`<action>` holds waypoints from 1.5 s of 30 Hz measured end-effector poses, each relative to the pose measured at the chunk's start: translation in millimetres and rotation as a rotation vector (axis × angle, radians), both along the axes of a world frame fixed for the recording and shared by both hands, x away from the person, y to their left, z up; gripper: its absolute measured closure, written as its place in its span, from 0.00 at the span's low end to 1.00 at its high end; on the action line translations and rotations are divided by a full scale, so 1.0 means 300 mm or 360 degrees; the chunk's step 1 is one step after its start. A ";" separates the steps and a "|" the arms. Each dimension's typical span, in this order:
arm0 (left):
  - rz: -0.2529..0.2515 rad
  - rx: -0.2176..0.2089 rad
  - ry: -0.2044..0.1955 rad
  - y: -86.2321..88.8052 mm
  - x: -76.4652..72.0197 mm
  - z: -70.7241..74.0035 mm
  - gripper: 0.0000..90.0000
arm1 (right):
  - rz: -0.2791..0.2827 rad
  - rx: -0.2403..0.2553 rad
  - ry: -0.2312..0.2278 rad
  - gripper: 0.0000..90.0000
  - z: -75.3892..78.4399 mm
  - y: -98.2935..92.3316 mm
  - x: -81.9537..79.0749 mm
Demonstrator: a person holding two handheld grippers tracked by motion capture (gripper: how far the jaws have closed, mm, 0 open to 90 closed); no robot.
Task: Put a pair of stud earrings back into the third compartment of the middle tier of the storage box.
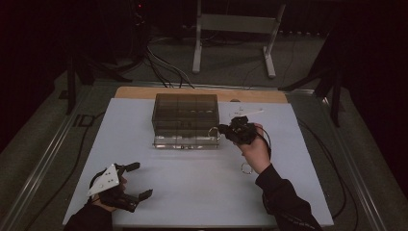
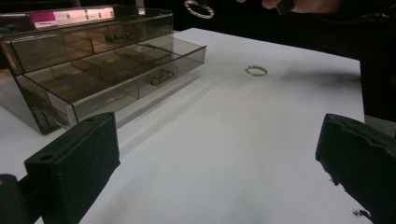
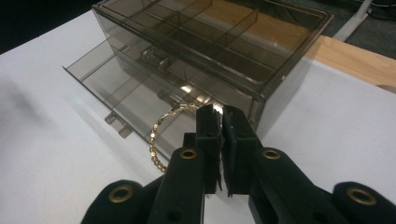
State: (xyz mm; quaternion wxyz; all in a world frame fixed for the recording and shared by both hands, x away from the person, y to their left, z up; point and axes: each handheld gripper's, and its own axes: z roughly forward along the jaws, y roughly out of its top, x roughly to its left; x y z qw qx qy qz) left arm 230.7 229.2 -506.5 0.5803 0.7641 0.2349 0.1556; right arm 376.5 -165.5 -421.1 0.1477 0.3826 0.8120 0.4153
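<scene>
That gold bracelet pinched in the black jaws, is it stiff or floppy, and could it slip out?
The bracelet keeps a round arc while held by one edge in the right gripper, so it is probably fairly stiff. It looks thin and beaded, so likely light. Only a narrow bit is pinched, so it might swivel or slip if jolted.

From overhead we look forward and down on the whole counter. Our two claw cameras sit low, close, both facing the smoked drawer box, shared by all.
</scene>
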 end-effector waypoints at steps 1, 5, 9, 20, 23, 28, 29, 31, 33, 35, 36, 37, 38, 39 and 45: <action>0.0000 0.0000 0.0000 0.000 0.000 0.000 0.01 | 0.0002 0.0001 0.0003 0.96 0.000 0.006 0.005; -0.0002 -0.0003 -0.0002 0.000 -0.001 0.000 0.01 | 0.0000 -0.0014 0.0019 0.96 -0.006 0.033 0.026; 0.0002 -0.0008 -0.0004 0.002 0.000 0.001 0.01 | -0.0003 -0.0013 0.0033 0.96 -0.015 0.052 0.042; 0.0000 -0.0009 -0.0008 0.003 0.000 0.001 0.01 | -0.0035 -0.0037 0.0095 0.96 -0.065 0.095 0.082; -0.0005 -0.0003 -0.0008 0.001 0.000 0.001 0.01 | -0.0042 -0.0049 0.0120 0.96 -0.084 0.102 0.093; -0.0004 -0.0007 -0.0005 0.003 0.000 0.000 0.01 | -0.0067 -0.0056 0.0162 0.96 -0.117 0.111 0.111; -0.0004 -0.0006 -0.0005 0.003 0.001 0.000 0.01 | -0.0072 -0.0061 0.0172 0.96 -0.124 0.113 0.113; 0.0000 -0.0013 -0.0004 0.004 0.001 0.000 0.01 | -0.0072 -0.0069 0.0181 0.96 -0.134 0.118 0.115; 0.0000 -0.0009 -0.0004 0.005 0.000 0.000 0.01 | -0.0073 -0.0068 0.0190 0.95 -0.141 0.120 0.117; -0.0003 -0.0009 -0.0005 0.005 0.001 0.000 0.01 | -0.0060 -0.0074 0.0193 0.89 -0.144 0.123 0.116; -0.0001 -0.0011 -0.0005 0.005 0.001 0.000 0.01 | -0.0059 -0.0074 0.0191 0.86 -0.143 0.124 0.114; 0.0001 -0.0015 -0.0004 0.006 0.001 0.001 0.01 | -0.0055 -0.0067 0.0191 0.82 -0.140 0.124 0.113; 0.0002 -0.0015 -0.0004 0.006 0.000 0.001 0.01 | -0.0043 -0.0053 0.0194 0.78 -0.137 0.123 0.111; -0.0001 -0.0010 -0.0005 0.005 0.000 0.000 0.01 | -0.0028 -0.0035 0.0198 0.74 -0.132 0.124 0.108; 0.0000 -0.0010 -0.0006 0.005 0.000 0.001 0.01 | 0.0033 0.0015 0.0157 0.57 -0.093 0.128 0.075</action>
